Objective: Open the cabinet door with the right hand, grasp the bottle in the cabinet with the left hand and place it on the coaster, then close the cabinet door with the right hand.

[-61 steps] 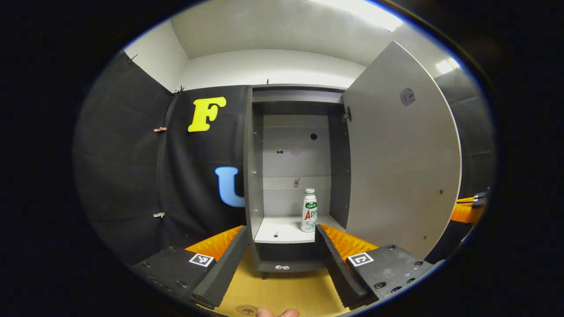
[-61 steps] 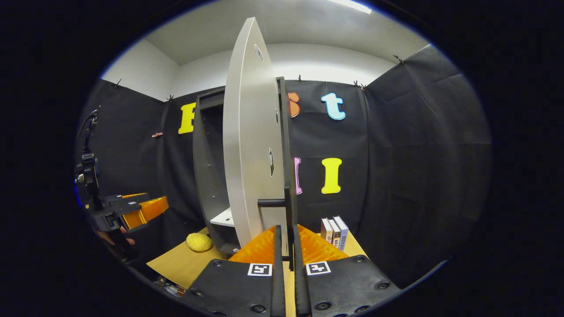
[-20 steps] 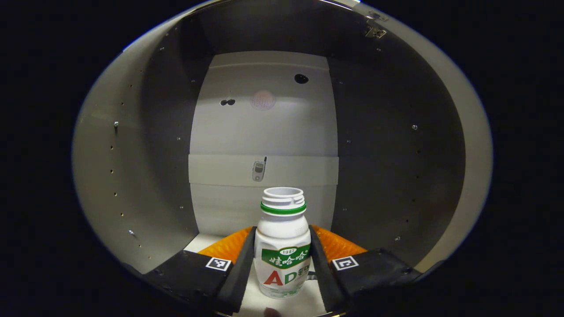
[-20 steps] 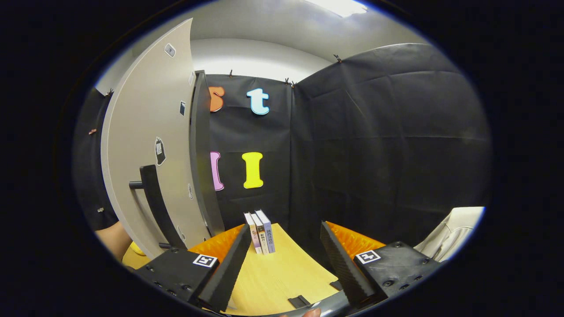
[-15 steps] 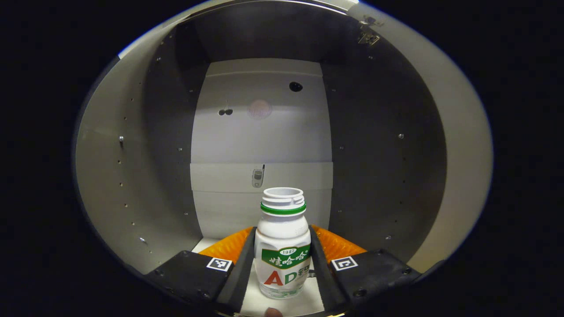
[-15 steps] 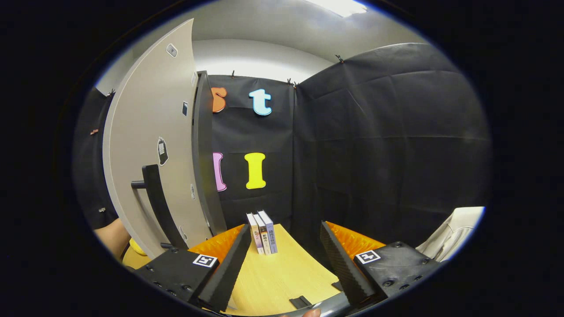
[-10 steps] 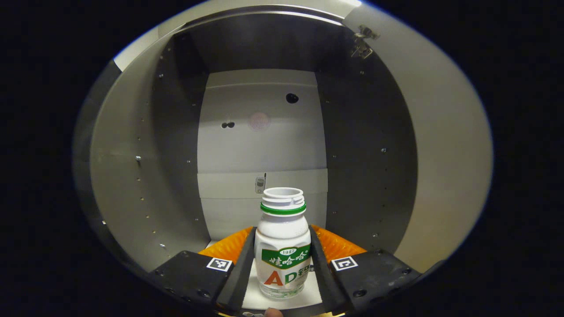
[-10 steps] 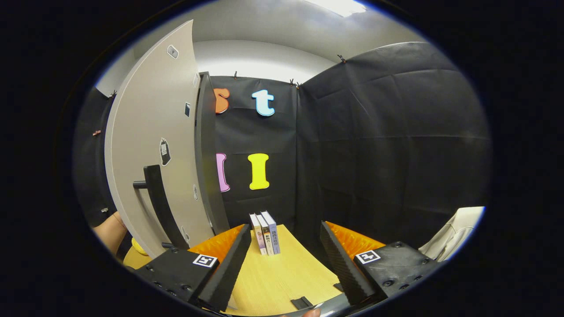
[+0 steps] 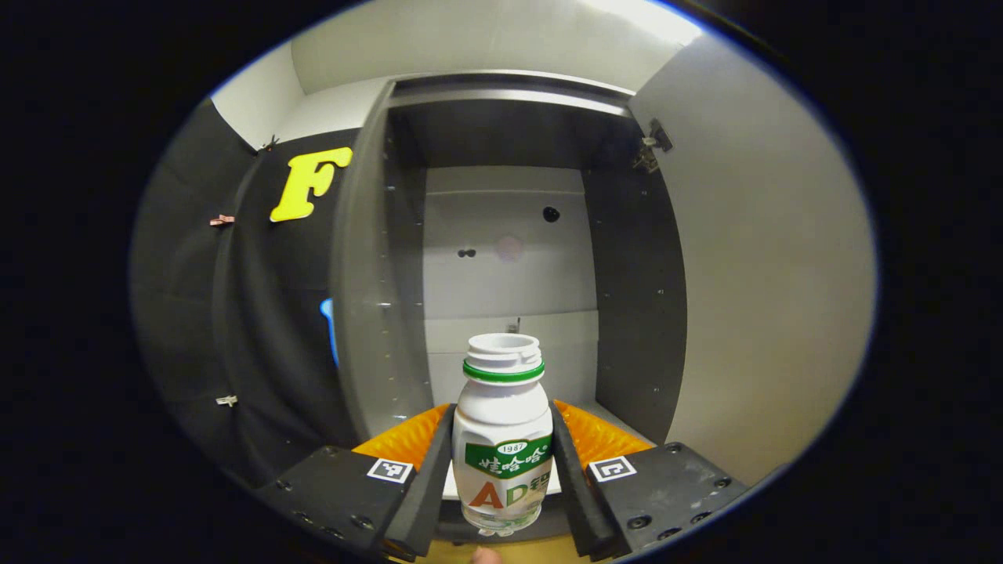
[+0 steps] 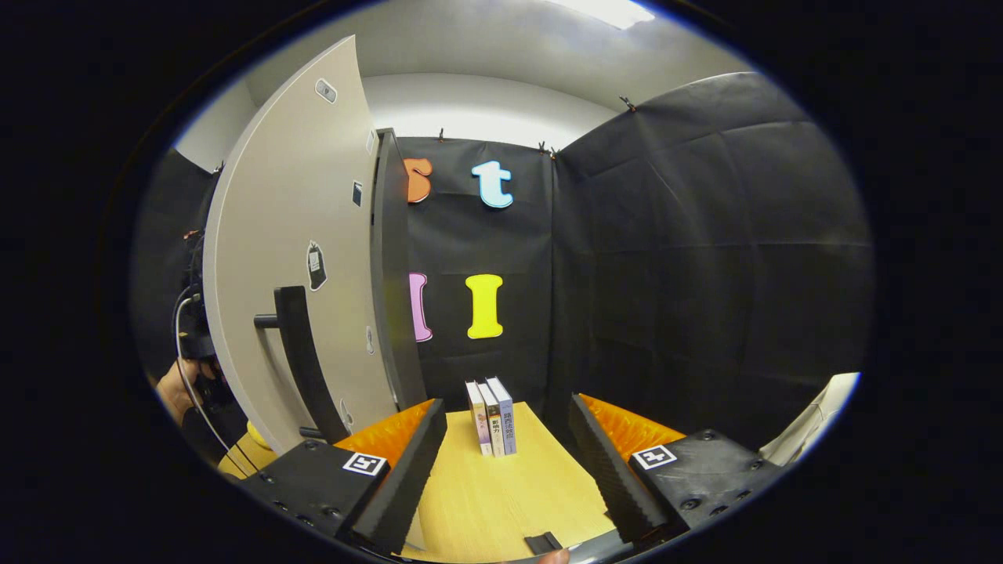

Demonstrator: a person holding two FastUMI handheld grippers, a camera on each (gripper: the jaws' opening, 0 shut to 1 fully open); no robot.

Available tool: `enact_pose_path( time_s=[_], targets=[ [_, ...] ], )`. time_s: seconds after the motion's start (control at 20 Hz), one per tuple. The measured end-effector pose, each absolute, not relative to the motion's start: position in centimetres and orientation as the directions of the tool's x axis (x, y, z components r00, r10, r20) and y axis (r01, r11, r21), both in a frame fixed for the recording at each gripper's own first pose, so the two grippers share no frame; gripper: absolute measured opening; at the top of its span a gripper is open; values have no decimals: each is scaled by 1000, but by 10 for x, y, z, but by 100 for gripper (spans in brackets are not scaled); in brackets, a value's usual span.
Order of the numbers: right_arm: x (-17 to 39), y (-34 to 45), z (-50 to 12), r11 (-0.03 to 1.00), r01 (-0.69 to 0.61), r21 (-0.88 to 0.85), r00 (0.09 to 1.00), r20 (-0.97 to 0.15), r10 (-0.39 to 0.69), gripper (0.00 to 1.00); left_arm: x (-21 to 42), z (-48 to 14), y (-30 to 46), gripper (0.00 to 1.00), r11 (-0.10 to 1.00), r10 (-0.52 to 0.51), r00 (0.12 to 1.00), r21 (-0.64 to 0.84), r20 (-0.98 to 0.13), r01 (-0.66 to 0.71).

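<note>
Both fingers of my left gripper (image 9: 501,470) press the upright bottle (image 9: 503,439) before the open cabinet (image 9: 509,258); my right gripper (image 10: 509,462) gapes wide, empty.

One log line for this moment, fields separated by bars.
door open | left gripper shut on bottle, off shelf | right gripper open, idle

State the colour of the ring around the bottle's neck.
Green: the ring circles the white bottle just below its open mouth, clearest in the left gripper view.

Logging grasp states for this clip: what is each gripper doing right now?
Left gripper: shut on the bottle.
Right gripper: open, holding nothing, over the table.
</note>
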State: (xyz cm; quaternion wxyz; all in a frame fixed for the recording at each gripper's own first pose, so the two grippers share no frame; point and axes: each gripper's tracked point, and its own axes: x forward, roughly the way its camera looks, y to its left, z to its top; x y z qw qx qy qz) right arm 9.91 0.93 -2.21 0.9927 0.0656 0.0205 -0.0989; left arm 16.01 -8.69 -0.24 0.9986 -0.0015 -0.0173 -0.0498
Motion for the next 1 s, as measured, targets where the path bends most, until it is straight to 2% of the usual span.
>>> enact_pose_path(
  time_s=[0.4, 1.0],
  targets=[
    [110, 17, -17, 980, 164, 116, 986, -29, -162, 98, 84, -43, -39, 67, 998, -59, 998, -19, 20, 60],
    [118, 8, -14, 974, 193, 116, 981, -6, -194, 98, 4, -159, -7, 67, 999, -39, 999, -29, 15, 39]
  ],
)
